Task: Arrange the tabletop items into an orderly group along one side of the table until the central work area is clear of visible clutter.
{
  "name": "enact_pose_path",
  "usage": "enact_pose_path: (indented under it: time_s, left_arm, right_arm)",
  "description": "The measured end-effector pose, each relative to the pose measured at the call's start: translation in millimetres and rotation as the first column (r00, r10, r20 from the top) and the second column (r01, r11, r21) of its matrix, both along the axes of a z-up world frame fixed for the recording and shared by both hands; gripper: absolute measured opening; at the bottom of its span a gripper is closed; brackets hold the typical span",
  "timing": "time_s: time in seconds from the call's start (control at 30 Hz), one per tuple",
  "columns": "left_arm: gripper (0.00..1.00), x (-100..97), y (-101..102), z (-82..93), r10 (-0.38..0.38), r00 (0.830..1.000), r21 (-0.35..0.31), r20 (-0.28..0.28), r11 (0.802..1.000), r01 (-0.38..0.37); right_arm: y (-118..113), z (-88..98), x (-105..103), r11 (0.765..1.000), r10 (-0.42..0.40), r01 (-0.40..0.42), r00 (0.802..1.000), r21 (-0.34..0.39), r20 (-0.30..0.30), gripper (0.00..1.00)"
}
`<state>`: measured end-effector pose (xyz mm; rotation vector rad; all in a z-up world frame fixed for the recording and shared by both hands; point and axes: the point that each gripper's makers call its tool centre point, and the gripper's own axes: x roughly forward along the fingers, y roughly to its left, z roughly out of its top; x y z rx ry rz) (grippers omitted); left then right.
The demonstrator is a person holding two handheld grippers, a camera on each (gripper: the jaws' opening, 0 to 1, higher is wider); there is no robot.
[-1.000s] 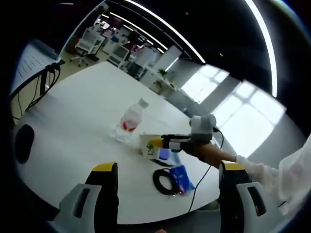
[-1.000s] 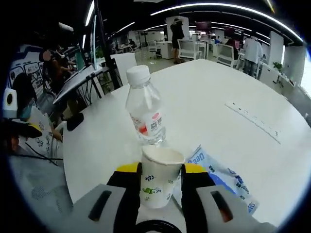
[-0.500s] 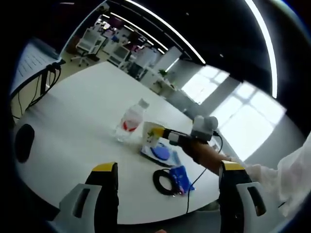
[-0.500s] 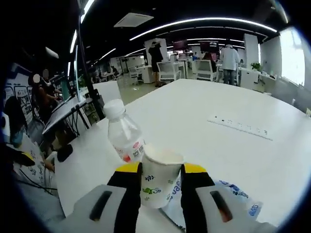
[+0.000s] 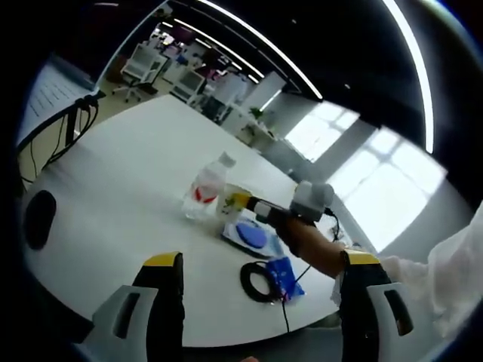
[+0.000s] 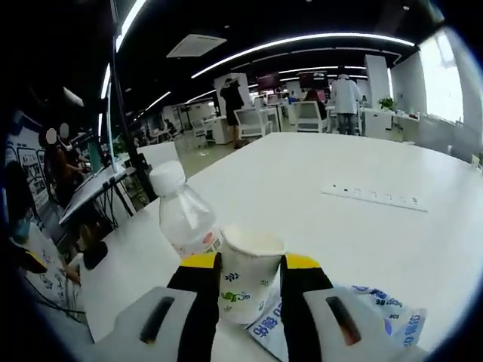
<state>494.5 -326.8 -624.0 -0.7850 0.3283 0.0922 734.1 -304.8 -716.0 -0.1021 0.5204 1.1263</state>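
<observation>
A white paper cup (image 6: 249, 275) with a green leaf print sits between the jaws of my right gripper (image 6: 249, 262), which is shut on it and holds it above the table. Close behind it on the left stands a clear water bottle (image 6: 185, 219) with a red label. In the left gripper view the cup (image 5: 232, 202) hangs beside the bottle (image 5: 205, 185), with the right gripper (image 5: 260, 208) and a person's arm reaching in from the right. My left gripper (image 5: 262, 259) is open and holds nothing, low over the near table edge.
A blue and white packet (image 5: 253, 235) lies flat under the right gripper. A black cable coil (image 5: 256, 280) and a small blue packet (image 5: 281, 275) lie nearer. A dark oval object (image 5: 38, 219) rests at the table's left edge. A white power strip (image 6: 373, 197) lies farther across the table.
The right gripper has lifted the cup off the blue and white packet and carried it closer to the bottle. The left gripper has stayed in place.
</observation>
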Motion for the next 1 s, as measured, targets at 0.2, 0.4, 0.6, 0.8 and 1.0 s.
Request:
enact_pose_path:
  time_s: [0.2,0.4,0.6,0.8,1.0]
  left_arm:
    - [0.82,-0.8,1.2,-1.3,0.007,1.0,0.002,-0.009,1.0,-0.007]
    - [0.83,-2.4,3.4,-4.1,0.021,0.999,0.011,-0.025,1.0,-0.021]
    - [0.83,-2.3,1.3,-6.1,0.014,0.999,0.017,-0.037,1.0,-0.013]
    - [0.83,-1.8,0.9,-8.9,0.005,0.999,0.019,-0.049,1.0,-0.004]
    - [0.83,-1.2,0.7,-10.2,0.001,0.998,0.02,-0.058,1.0,0.0]
  right_arm:
    - [1.7,-6.3,6.4,0.999,-0.034,0.034,0.999,0.039,0.013,0.27]
    - [3.8,-9.3,5.9,0.997,-0.035,0.03,0.996,0.066,0.084,0.26]
    - [5.7,-14.7,2.0,0.996,-0.029,0.019,0.993,0.088,0.118,0.26]
    - [11.2,-18.3,8.6,0.994,-0.02,0.003,0.986,0.106,0.163,0.26]
    - [13.4,-18.1,11.7,0.995,-0.003,-0.017,0.978,0.098,0.207,0.26]
